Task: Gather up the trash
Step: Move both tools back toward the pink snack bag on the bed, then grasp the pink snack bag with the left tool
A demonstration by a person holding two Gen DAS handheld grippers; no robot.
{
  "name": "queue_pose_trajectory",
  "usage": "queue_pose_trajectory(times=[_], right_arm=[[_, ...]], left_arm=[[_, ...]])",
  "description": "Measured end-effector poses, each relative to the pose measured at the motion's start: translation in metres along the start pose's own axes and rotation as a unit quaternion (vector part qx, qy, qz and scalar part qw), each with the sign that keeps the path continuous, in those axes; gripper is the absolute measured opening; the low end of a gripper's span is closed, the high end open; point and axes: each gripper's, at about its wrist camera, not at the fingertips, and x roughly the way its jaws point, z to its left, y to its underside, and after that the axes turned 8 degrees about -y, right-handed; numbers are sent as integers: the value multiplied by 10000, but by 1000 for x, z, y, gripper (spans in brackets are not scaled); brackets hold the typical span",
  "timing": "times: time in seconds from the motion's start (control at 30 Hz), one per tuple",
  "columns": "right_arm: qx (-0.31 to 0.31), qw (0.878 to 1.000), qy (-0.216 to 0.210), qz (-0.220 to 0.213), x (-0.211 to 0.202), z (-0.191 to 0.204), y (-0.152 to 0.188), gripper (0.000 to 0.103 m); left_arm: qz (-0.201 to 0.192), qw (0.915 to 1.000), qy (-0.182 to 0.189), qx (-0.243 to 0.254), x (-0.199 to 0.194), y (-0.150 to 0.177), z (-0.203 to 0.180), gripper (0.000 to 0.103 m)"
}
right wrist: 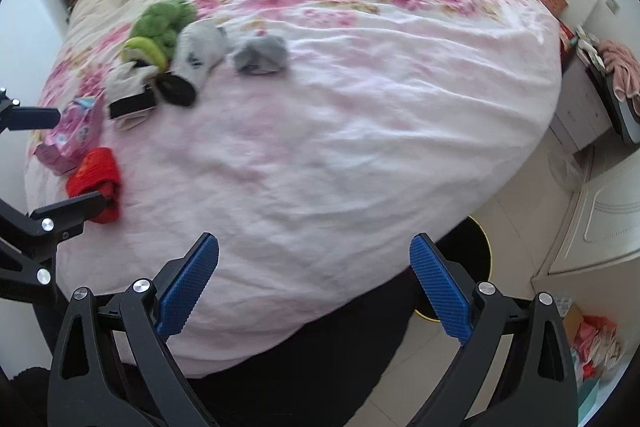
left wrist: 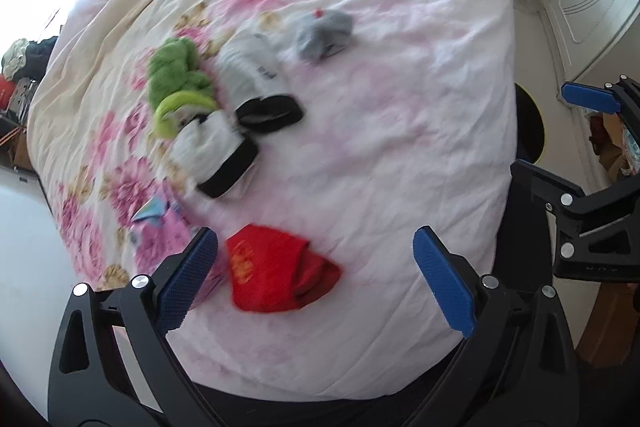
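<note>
- The left tool (left wrist: 314,279) hovered over the near edge of the bed (left wrist: 400,147), its 2 blue pads spread wide and gripping nothing.
- A red sock (left wrist: 276,275) lay on the sheet between those pads, nearer the left one; yellow marks ran across it, too blurred to read.
- A pink wrapper (right wrist: 72,135) lay just beside the red sock, printed with small figures; no words on it were legible.
- Farther up the bed sat a green sock (left wrist: 176,75), a white sock (left wrist: 250,67) with a dark printed mark I could not read, a grey sock (left wrist: 324,35) and a black-cuffed sock (left wrist: 224,159).
- The right tool (right wrist: 314,281) hung over the bed's corner, jaws wide apart and holding nothing.
- A black bin (right wrist: 472,267) stood on the floor just beside that corner.
</note>
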Motion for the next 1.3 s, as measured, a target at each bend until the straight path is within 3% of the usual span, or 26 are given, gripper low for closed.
queue_pose_trajectory(times=[0.23, 0.63, 0.83, 1.07, 1.2, 1.27, 1.3], right_arm=[[-333, 9994, -106, 54, 5, 46, 2, 92], [-759, 9962, -381, 194, 23, 109, 1, 92], [-1073, 9926, -463, 332, 42, 141, 1, 92], [-1047, 9923, -484, 440, 53, 152, -1, 92], [-983, 9925, -539, 488, 65, 155, -3, 92], [-1001, 9922, -545, 505, 72, 159, -5, 92], [-1026, 9917, -579, 518, 75, 161, -6, 92]], left_arm=[[-14, 10000, -98, -4, 4, 27, 38, 96], [64, 9973, -344, 646, 33, 67, 81, 96], [165, 9954, -178, 929, 55, 70, 88, 96], [148, 9887, -174, 1484, 85, 67, 88, 97], [37, 9857, -377, 1644, 107, 59, 86, 97], [-42, 9862, -312, 1628, 118, 53, 89, 97], [-158, 9873, -216, 1566, 121, 51, 92, 92]])
